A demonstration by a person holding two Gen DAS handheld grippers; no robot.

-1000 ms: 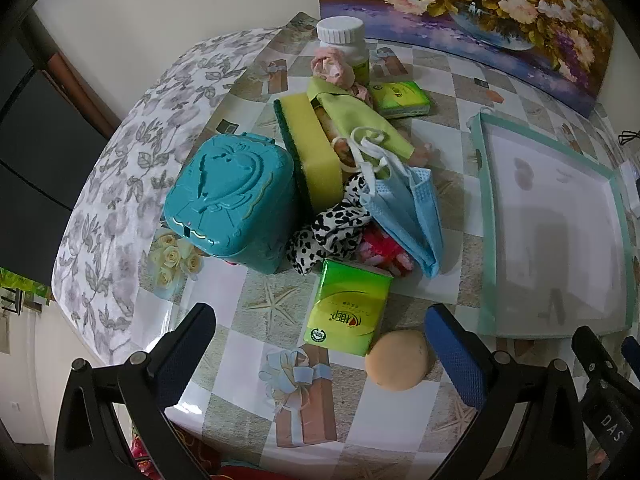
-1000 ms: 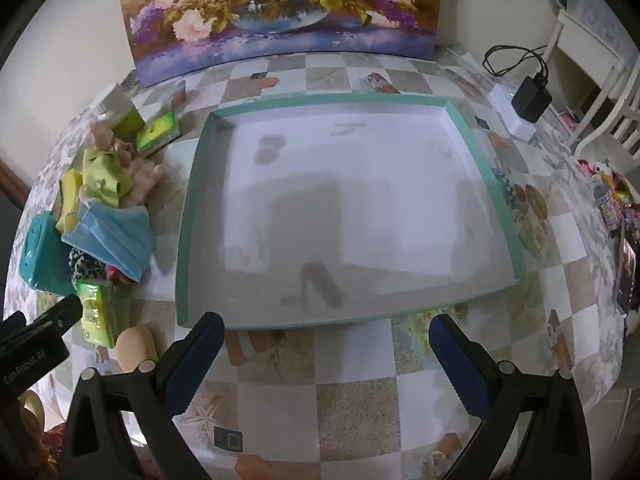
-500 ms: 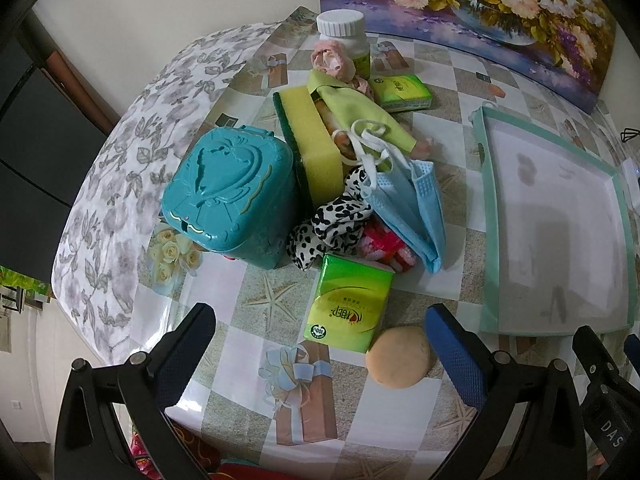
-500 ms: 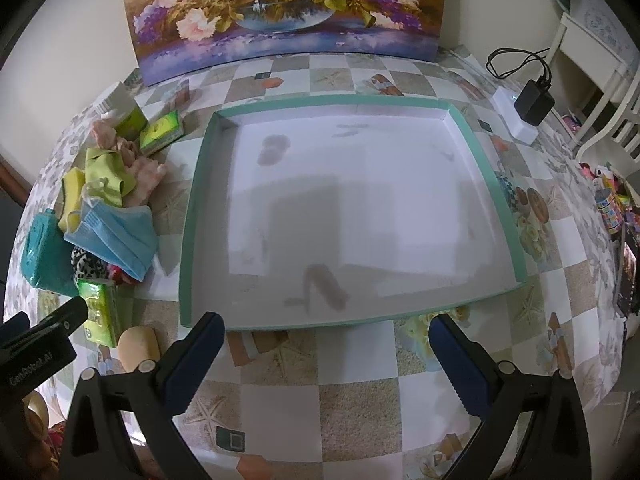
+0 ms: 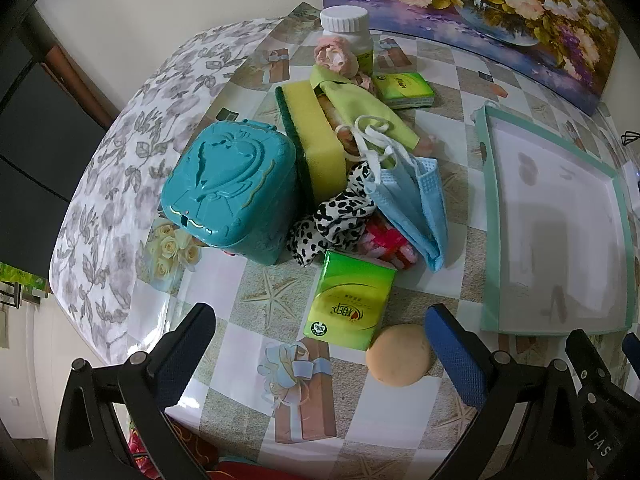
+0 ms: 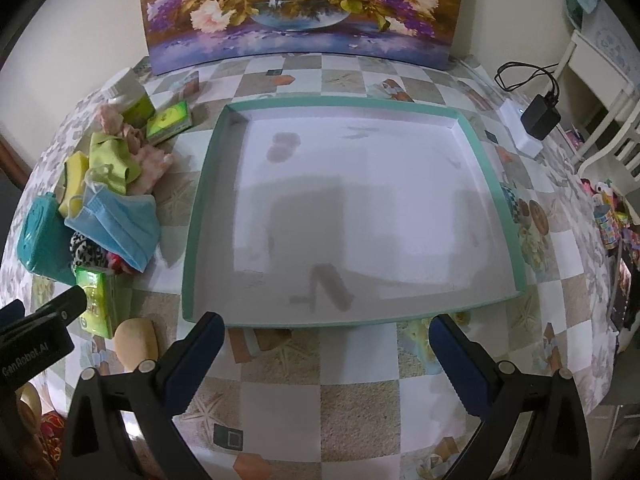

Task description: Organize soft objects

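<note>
Spreading under everything is a table covered in a checkered cloth printed with starfish and gift boxes; a flower painting leans at its far edge. Next in size is the shallow tray with a teal rim and a white floor, lying bare to the right of the clutter; the right gripper hovers just in front of its near rim, jaws spread wide and holding nothing. Left of the tray sits the heap of things: a teal plastic case at its left side; a yellow sponge on edge against the case; a yellow-green cloth draped over the sponge's far side; a blue face mask lying over the heap's right side, its white loops on top; a black-and-white spotted fabric under the mask, with something red and pink beside it that I cannot identify. A green tissue pack lies at the near edge of the heap; a second one lies at the far side, near a white-capped bottle. A round tan puff rests just beside the near tissue pack. The left gripper is released too, its blue-padded fingers wide apart above the cloth, the tissue pack and puff lying between them in view.
</note>
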